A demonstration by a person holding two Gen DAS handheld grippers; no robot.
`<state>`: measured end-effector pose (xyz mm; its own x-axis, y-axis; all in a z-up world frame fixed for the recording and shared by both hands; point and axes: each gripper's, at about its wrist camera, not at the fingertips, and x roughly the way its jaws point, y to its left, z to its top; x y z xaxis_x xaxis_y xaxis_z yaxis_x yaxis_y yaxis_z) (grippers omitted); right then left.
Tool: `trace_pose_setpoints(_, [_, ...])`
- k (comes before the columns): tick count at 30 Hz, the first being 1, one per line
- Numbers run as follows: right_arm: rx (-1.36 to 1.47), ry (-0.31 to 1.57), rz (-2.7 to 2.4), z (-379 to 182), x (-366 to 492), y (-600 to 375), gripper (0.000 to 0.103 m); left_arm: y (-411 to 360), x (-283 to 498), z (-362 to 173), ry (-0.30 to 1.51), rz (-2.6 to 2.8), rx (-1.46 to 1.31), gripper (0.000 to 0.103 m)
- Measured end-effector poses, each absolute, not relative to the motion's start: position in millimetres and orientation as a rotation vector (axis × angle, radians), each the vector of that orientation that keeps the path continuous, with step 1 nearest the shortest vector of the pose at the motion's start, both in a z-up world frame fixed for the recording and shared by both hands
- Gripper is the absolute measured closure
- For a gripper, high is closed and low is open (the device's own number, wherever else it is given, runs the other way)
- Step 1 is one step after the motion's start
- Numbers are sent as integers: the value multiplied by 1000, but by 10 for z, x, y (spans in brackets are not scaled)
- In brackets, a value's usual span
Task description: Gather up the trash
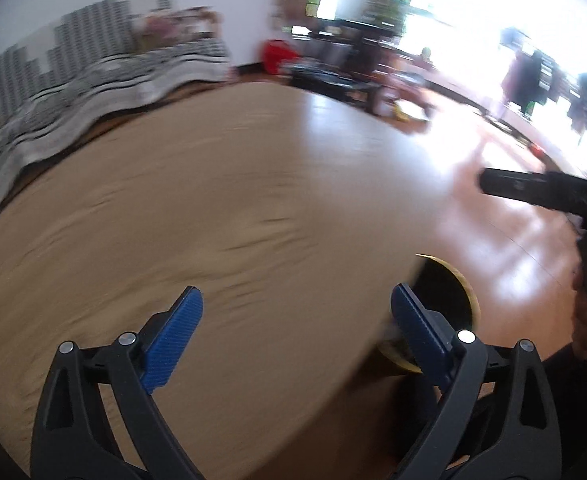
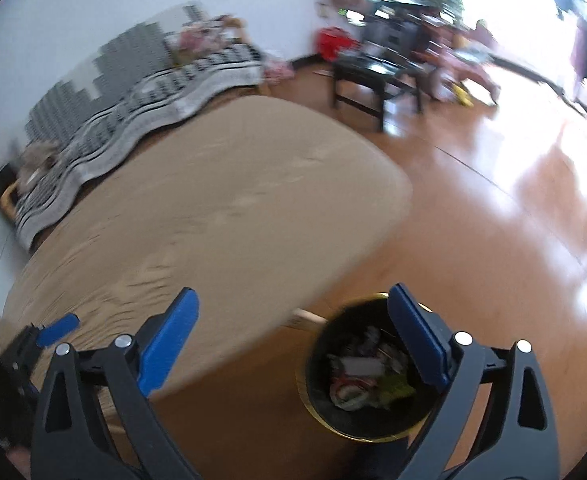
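- Tan fabric covers one wide bed [image 1: 197, 216] in the left wrist view; it fills most of the picture, and its bare top carries only wrinkles.
- One left gripper [image 1: 295, 316] hovers over the bed's near right part, its two blue fingers [image 1: 173, 336] spread wide with nothing between them.
- One bin [image 1: 453, 292], black with a gold rim, shows partly past the bed's right edge, just behind the right finger, standing on the wooden floor [image 1: 493, 232].
- Open floor runs right of the bed, glossy with window glare; one striped blanket [image 1: 93, 84] lies beyond the bed's far edge.
- One black tool, the right gripper [image 1: 533, 190], reaches in from the right over the floor; whether it is open cannot be told in this view.
- Right wrist view: one right gripper [image 2: 293, 316] looks down from above, two blue fingers [image 2: 165, 344] held wide apart and empty.
- One bin [image 2: 357, 368] stands on the floor [image 2: 473, 240] just beside the bed's [image 2: 197, 200] near corner, below the right finger; several pieces of trash [image 2: 365, 380] lie in it, too blurred to count.
- One dark stool [image 2: 373, 76] stands well beyond the bed, with clear floor between; the left gripper's blue fingertip [image 2: 59, 330] shows at the lower left over the bed.
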<state>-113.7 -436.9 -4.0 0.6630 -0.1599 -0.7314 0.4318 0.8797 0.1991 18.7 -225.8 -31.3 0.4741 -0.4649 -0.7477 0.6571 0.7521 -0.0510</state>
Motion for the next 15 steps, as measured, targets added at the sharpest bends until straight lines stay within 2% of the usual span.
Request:
trace_pose_setpoints(9, [203, 754, -32, 256, -330, -2835, 9, -543, 371, -146, 826, -293, 109, 9])
trace_pose_setpoints(15, [127, 757, 115, 296, 66, -1932, 7, 160, 366, -164, 852, -125, 14, 7])
